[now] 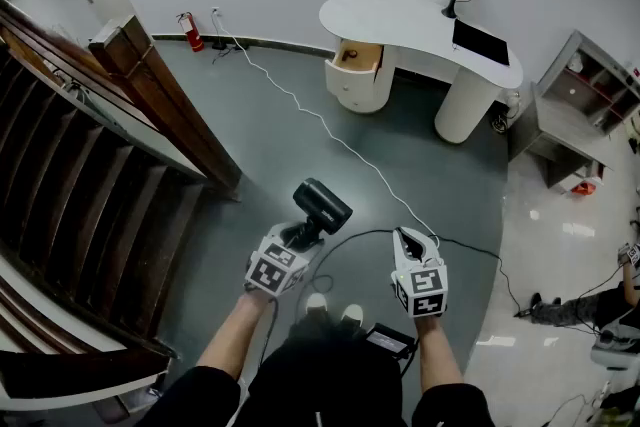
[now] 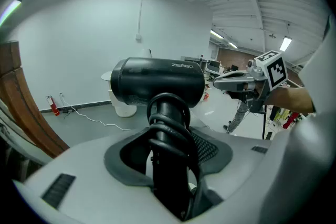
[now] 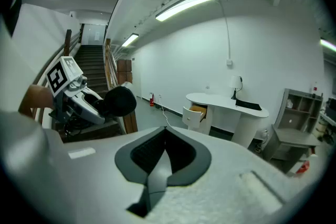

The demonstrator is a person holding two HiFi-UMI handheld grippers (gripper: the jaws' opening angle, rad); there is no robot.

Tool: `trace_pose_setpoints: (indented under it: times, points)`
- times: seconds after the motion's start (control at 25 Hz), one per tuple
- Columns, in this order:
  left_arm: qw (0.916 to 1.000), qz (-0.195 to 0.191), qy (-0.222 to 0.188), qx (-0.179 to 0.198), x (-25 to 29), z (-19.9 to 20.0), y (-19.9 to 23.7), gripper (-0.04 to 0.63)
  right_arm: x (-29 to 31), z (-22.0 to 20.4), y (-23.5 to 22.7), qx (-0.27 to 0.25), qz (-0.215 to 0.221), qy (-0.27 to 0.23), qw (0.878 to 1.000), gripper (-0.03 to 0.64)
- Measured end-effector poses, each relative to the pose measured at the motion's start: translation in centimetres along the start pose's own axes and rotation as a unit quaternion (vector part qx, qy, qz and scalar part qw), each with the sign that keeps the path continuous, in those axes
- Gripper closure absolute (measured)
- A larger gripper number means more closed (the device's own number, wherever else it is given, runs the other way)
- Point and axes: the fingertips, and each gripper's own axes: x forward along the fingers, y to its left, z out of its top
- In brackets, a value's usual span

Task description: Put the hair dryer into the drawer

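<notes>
1. While the person stands on the grey floor (image 1: 300, 135), the white curved desk (image 1: 400, 15) sits far off by the wall.
2. Its drawer (image 1: 358, 57) is pulled open.
3. Black hair dryer (image 1: 322, 203) is held up over the floor, well apart from the drawer.
4. Wide-spread jaws of the left gripper (image 1: 302, 235) clamp its cord-wrapped handle.
5. Empty jaws of the right gripper (image 1: 406, 240) are closed together.
</notes>
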Motion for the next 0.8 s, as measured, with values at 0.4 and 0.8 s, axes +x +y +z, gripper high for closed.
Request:
trace_pose_setpoints:
  times: [0.4,0.8]
  points:
    - [0.9998,-0.006,-0.001,0.017,-1.0,0.1,0.8,0.379,0.7,1.6,1.7,0.008,0.005,-0.022,1.0,0.607]
    - [0.9994,-0.017,-0.009,0.028,-0.5,-0.1,4.5,0.379,4.1,2.8,3.9,-0.003,0.001,-0.013,1.0,0.608]
